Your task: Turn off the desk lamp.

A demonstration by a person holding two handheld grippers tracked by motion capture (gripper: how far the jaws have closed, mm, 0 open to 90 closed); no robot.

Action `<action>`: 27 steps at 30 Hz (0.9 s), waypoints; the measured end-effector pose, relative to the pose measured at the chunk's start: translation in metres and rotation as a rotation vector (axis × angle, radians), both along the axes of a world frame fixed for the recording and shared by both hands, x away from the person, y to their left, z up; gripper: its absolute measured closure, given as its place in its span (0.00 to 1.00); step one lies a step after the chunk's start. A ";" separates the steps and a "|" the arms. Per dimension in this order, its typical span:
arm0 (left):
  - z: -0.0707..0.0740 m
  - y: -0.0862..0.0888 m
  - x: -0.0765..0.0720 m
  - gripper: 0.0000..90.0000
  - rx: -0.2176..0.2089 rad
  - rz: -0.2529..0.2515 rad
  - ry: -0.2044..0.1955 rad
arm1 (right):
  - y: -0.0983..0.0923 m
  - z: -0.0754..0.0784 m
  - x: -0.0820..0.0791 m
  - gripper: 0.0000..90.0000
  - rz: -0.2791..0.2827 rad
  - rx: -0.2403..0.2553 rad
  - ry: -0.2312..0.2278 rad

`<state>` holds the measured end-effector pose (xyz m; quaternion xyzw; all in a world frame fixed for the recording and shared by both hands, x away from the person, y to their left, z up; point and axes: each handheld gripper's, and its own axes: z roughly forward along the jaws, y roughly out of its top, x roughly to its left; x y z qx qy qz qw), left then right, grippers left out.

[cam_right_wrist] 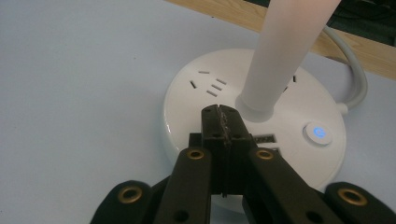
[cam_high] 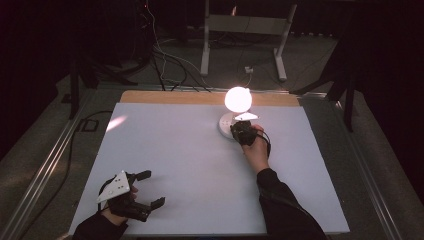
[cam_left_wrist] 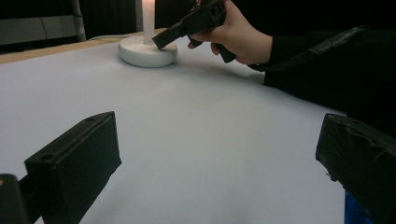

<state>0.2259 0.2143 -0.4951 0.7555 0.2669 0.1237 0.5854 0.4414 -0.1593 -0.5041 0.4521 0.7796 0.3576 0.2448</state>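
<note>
Right tongs (cam_right_wrist: 219,116) closed over lamp base (cam_right_wrist: 187,107), left tongs (cam_high: 150,189) agape; no legible writing.

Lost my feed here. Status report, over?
Right gripper shut, tips on lamp base, near lit button. Left gripper open, idle on table. Lamp lit. Nothing in the way.

A lamp (cam_high: 235,112) stands on the table (cam_high: 200,200) toward its far edge, right of centre, its stem (cam_right_wrist: 285,51) rising from the middle of a round base (cam_right_wrist: 196,98). A cable (cam_right_wrist: 355,70) leaves the base toward the table's far edge. The right gripper (cam_high: 243,131) sits at the near side of the base, its closed tips over the base's top, just before the stem. The left gripper (cam_high: 147,189) rests well apart at the near left corner, jaws spread and pointing right across the table.
</note>
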 end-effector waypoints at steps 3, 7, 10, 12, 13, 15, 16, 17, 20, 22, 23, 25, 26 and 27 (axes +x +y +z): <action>0.000 0.000 0.000 0.01 -0.001 -0.001 0.000 | -0.001 -0.001 -0.001 1.00 -0.004 0.005 -0.002; 0.000 0.000 0.000 0.01 0.003 -0.001 -0.001 | 0.000 0.001 0.000 1.00 -0.004 -0.012 0.006; 0.000 0.000 0.000 0.01 -0.001 0.001 -0.003 | -0.001 0.006 0.000 1.00 -0.007 -0.004 0.004; 0.000 0.000 0.000 0.01 -0.003 0.003 -0.001 | -0.001 0.011 -0.001 1.00 -0.006 0.009 -0.004; 0.000 0.000 0.001 0.01 -0.001 0.002 0.000 | -0.001 0.014 -0.001 1.00 -0.004 0.010 -0.005; 0.000 0.000 0.000 0.01 0.001 0.000 -0.001 | -0.001 0.018 -0.002 1.00 -0.001 0.012 -0.012; 0.000 0.000 0.000 0.01 0.001 -0.002 -0.003 | -0.001 0.019 -0.002 1.00 0.001 0.012 -0.012; 0.000 0.000 0.000 0.01 0.001 -0.002 -0.003 | -0.001 0.019 -0.002 1.00 0.001 0.012 -0.012; 0.000 0.000 0.000 0.01 0.000 0.001 -0.003 | 0.000 0.019 -0.001 1.00 -0.001 0.010 -0.012; 0.000 0.000 0.000 0.01 -0.003 0.003 -0.001 | 0.000 0.019 -0.001 1.00 -0.002 0.010 -0.010; 0.000 0.000 0.000 0.01 -0.003 0.002 -0.002 | 0.000 0.017 0.000 1.00 -0.005 0.009 -0.003; 0.000 0.000 0.000 0.01 -0.001 0.001 -0.002 | 0.000 0.015 0.000 1.00 -0.004 0.007 -0.004; 0.000 0.000 0.000 0.01 0.000 0.000 -0.003 | 0.000 0.014 0.000 1.00 -0.005 0.008 0.002; 0.000 0.000 0.000 0.01 0.000 0.000 -0.003 | 0.000 0.014 0.000 1.00 -0.005 0.008 0.002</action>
